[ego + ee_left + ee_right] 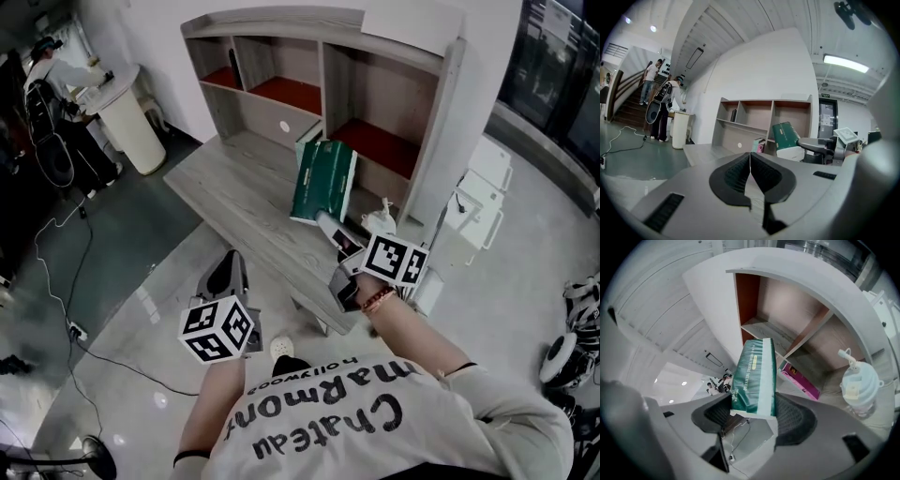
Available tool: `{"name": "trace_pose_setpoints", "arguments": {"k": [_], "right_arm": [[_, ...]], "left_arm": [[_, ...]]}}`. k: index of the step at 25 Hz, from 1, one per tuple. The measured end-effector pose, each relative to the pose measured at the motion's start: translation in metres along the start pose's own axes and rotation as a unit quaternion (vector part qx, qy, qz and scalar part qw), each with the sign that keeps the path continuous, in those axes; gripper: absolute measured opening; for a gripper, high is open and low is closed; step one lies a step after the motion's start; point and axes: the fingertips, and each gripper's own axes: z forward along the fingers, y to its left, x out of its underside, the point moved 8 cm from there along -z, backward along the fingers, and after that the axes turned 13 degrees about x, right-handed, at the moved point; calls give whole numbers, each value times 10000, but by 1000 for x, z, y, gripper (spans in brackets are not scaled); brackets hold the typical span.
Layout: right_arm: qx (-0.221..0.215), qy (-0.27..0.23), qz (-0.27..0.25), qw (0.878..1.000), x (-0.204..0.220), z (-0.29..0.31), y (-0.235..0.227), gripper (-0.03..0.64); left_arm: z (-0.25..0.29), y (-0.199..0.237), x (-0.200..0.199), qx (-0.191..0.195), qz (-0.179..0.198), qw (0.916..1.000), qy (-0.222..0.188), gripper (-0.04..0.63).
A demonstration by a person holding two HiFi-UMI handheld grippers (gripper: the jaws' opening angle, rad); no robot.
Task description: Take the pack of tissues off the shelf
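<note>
Right gripper (753, 413): my jaws clamp 1 end of pack of tissues (754, 373) | pack: just outside shelf (441, 122) lower-right bay, long axis running shelfward from my jaws | left gripper (751, 176): closed, empty.

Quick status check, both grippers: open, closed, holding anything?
Left gripper: closed, nothing between its jaws.
Right gripper: closed on the green pack of tissues.
</note>
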Motion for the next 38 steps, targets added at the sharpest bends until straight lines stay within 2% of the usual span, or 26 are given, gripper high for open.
{"name": "trace_pose_setpoints", "arguments": {"k": [5, 21, 38], "right_arm": [[262, -115, -489, 9984, 3, -19, -6, 293], [841, -118, -1574, 9839, 29, -55, -26, 291], [958, -181, -1670, 9811, 49, -97, -34, 293]], "left_arm": [[-9, -17, 10, -151, -36, 9999, -24, 18], [-22, -46, 40, -153, -102, 9996, 232, 18], [-43, -70, 67, -36, -282, 9989, 364, 18]]}}
